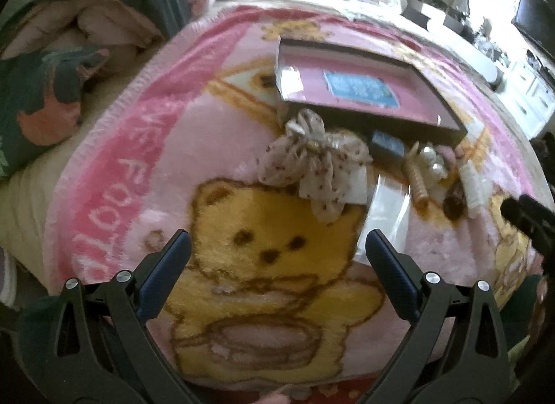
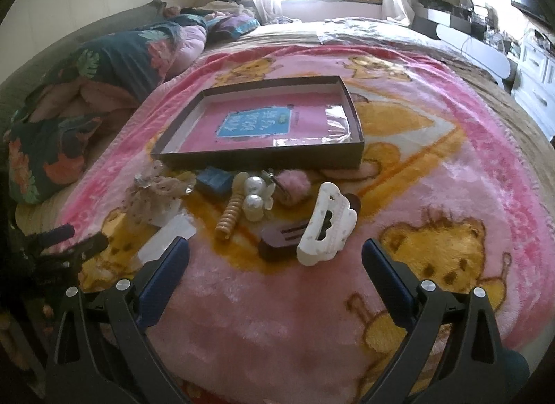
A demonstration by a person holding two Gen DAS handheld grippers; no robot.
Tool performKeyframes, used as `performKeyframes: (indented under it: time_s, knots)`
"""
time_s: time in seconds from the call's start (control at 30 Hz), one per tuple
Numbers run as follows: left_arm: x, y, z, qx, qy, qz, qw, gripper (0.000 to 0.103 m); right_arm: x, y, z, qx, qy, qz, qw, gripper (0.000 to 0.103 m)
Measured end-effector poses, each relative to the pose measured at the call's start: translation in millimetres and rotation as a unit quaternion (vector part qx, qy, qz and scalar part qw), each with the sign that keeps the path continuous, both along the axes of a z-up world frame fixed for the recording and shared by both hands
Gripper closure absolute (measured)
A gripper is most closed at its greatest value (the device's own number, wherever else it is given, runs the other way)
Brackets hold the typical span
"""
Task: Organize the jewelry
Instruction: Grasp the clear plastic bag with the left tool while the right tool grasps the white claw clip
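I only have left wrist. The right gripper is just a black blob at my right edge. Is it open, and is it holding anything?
Observer: The right gripper is open with nothing between its fingers. It hangs over the pink blanket.
Operator: What's closest to it?
Observer: A white claw clip lies just ahead of the fingers. It partly covers a dark brown clip.
Operator: Is there any jewelry in the tray? The near wall blocks part of my view.
Observer: None. The whole floor of the tray shows here, and it holds only a pink sheet with a blue label.
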State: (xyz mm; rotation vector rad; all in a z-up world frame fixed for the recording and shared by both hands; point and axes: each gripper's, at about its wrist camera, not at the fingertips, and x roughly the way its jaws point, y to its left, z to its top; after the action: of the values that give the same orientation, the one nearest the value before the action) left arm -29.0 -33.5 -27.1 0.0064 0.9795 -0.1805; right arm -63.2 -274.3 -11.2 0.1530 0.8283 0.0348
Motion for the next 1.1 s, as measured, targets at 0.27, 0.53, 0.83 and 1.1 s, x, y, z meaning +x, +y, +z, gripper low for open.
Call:
performKeyframes:
  time_s: [0.27, 0.53, 0.83, 1.1]
  knots:
    - [5.2, -39.0, -14.8, -0.016, 0.026, -0.091, 0.9953, 0.009, 12.7, -35.8, -23.2, 0.017, 0.024, -0.045, 0.999, 0.004]
    - [11.6, -71.8, -27.1, -0.003, 0.038, -0.137, 0.9899, 0.031, 32.0, -43.2, -37.5, 0.052, 0.040, -0.049, 0.997, 0.005]
    - [7.5, -83.2, -33.5, 0.013, 0.028, -0.156, 0.9872, 0.068, 48.4, -49.2, -59.8, 0.073, 0.077, -0.073, 0.992, 0.041]
    - [-8.1, -87.5, -27.9, -0.017, 0.027, -0.186, 0.9820, 0.070, 30.2, -58.3, -55.6, 0.063, 0.055, -0.067, 0.994, 0.069]
